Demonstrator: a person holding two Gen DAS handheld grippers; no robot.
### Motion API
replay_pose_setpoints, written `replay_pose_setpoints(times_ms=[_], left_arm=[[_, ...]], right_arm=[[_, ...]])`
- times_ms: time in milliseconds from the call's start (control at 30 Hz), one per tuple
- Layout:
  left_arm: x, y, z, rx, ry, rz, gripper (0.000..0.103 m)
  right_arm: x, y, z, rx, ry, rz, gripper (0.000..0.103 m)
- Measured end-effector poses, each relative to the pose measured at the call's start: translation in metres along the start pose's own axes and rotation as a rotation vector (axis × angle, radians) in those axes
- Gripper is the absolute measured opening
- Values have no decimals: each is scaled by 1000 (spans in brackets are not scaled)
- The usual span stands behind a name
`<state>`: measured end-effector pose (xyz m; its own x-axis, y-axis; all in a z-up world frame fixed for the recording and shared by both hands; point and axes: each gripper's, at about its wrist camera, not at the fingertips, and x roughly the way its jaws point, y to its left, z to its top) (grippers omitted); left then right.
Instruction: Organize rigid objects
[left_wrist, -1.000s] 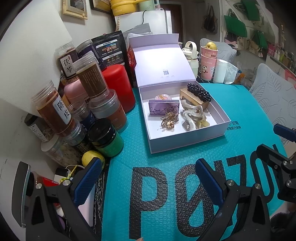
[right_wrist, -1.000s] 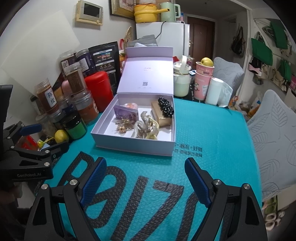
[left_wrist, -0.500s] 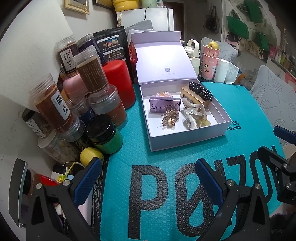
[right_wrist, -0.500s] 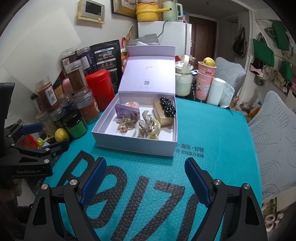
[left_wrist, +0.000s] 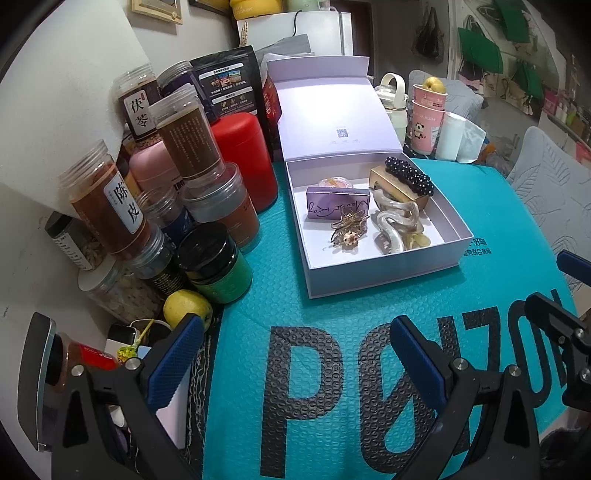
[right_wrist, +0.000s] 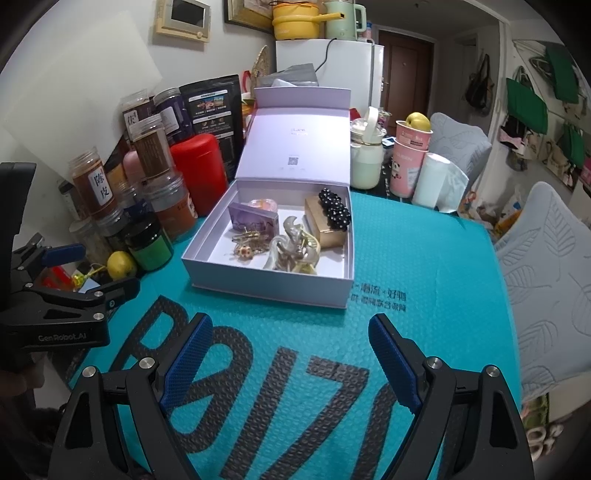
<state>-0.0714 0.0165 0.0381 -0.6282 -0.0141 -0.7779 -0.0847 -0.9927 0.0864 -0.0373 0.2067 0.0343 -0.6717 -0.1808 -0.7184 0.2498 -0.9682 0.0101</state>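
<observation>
An open lavender box (left_wrist: 384, 275) (right_wrist: 269, 291) stands on the teal mat with its lid upright. Inside lie a purple case (left_wrist: 336, 208), a gold hair clip (left_wrist: 349, 230), a marbled claw clip (left_wrist: 393, 225) and a black beaded clip (left_wrist: 408, 175) on a gold box. My left gripper (left_wrist: 297, 354) hovers open over the mat, short of the box, with nothing between its fingers. It also shows at the left edge of the right wrist view as the left gripper (right_wrist: 96, 271). My right gripper (right_wrist: 290, 354) is open and empty, in front of the box.
Several jars (left_wrist: 110, 206), a red canister (left_wrist: 243, 158), a green jar (left_wrist: 218, 266) and a yellow fruit (left_wrist: 184, 308) crowd the mat's left edge. Pink cups (right_wrist: 410, 162), a white roll (right_wrist: 432, 181) and a kettle (right_wrist: 367, 158) stand behind. A grey chair (right_wrist: 546, 288) is at the right.
The left wrist view has drifted very slightly. The box and its contents have stayed put, and both grippers remain open.
</observation>
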Motion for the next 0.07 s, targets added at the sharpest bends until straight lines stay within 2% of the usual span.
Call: replay_pose_setpoints(times_ms=[67], left_arm=[[2,0,0,1,10,-3,103]], right_arm=[[2,-1,0,2,3,0,87]])
